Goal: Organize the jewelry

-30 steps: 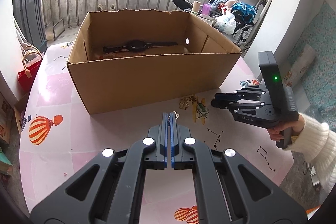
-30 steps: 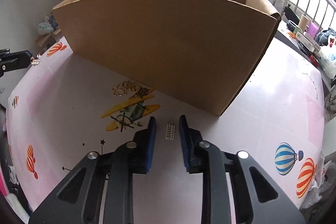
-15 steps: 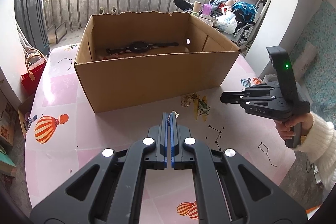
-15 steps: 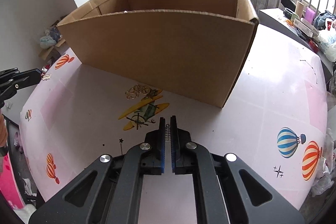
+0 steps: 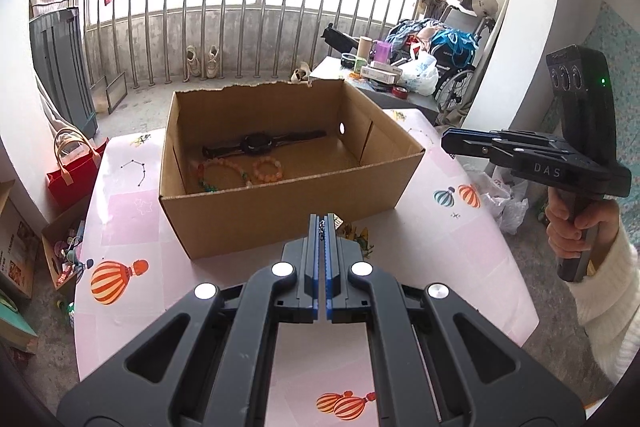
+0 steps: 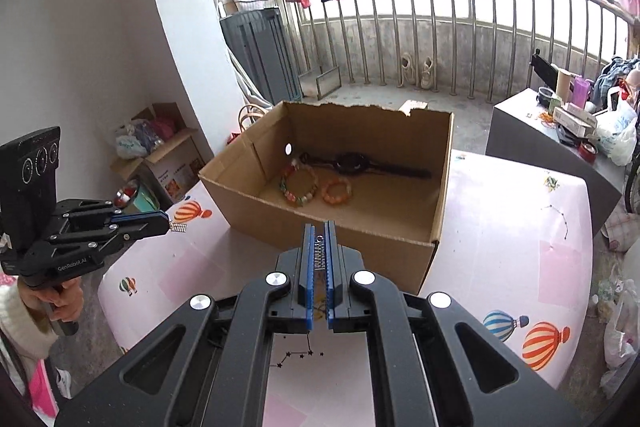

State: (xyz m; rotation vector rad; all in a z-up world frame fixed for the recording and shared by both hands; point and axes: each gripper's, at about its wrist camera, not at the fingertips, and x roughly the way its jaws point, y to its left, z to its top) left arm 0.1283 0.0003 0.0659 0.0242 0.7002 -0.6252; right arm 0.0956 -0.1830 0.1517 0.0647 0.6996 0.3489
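Jewelry pieces, two small silver ones: one earring (image 6: 320,254) pinched between the right gripper (image 6: 319,239) pads, long axis along the fingers; another small piece (image 5: 321,227) clamped in the left gripper (image 5: 321,227), also seen sticking out of its tips in the right view (image 6: 178,226). Both jaws closed on their pieces, both held up above the pink table (image 6: 520,247). Cardboard box (image 5: 280,215) lies just ahead of and below both grippers, open top, near wall between tips and floor. Inside at far left: black watch (image 5: 256,143), two bead bracelets (image 5: 267,167). Right half of box floor bare, room to drop. Right gripper looks nearer the rim. Gold pieces (image 5: 362,233) left on table near box
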